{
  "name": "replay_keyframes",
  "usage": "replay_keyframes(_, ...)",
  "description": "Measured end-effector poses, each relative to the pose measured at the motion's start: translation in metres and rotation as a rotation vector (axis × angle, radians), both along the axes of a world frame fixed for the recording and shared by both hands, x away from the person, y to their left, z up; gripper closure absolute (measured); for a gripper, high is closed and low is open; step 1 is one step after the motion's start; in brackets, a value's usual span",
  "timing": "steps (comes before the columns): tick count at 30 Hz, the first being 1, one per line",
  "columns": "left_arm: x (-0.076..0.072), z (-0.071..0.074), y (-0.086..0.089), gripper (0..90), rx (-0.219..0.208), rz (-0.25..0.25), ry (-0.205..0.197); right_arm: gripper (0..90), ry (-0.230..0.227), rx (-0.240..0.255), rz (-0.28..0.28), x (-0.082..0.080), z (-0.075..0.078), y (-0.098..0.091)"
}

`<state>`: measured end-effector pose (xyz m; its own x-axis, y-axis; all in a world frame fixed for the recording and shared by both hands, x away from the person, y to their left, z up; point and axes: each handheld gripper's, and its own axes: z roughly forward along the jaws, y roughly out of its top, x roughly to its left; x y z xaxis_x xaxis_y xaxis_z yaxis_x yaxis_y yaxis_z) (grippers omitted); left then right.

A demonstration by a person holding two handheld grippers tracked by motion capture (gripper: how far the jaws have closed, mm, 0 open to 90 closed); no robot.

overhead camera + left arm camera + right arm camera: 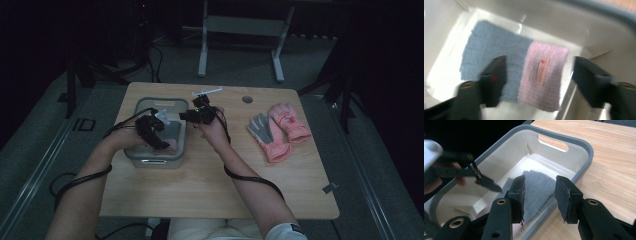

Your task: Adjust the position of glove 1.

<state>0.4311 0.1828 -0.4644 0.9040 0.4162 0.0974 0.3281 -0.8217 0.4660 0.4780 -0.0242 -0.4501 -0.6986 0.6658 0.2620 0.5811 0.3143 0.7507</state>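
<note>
Grey-blue/pink knit cloth point(516, 72), grey bin point(584, 147)

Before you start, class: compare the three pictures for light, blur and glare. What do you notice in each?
High view: dim, dark surround, only the table lit, gloves clear. Left gripper view: bright but motion-blurred; glare on the bin floor around the cloth. Right gripper view: sharp on its own jaws, the left gripper smeared, background black.
</note>
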Motion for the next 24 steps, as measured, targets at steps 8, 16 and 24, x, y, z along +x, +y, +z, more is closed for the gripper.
replay_keyframes(8,-0.009,0.021,-0.020,1.4,-0.083,0.052,-0.013,49.6,-0.005,-0.014,0.040,-0.013,0.008,-0.023)
replay_keyframes(16,-0.022,0.035,-0.047,1.5,-0.167,0.006,-0.045,24.8,-0.022,-0.007,0.034,-0.021,0.012,-0.056)
replay_keyframes(24,-0.044,0.031,-0.088,1.5,-0.180,-0.007,-0.108,17.0,-0.090,-0.029,0.055,-0.028,0.014,-0.086)
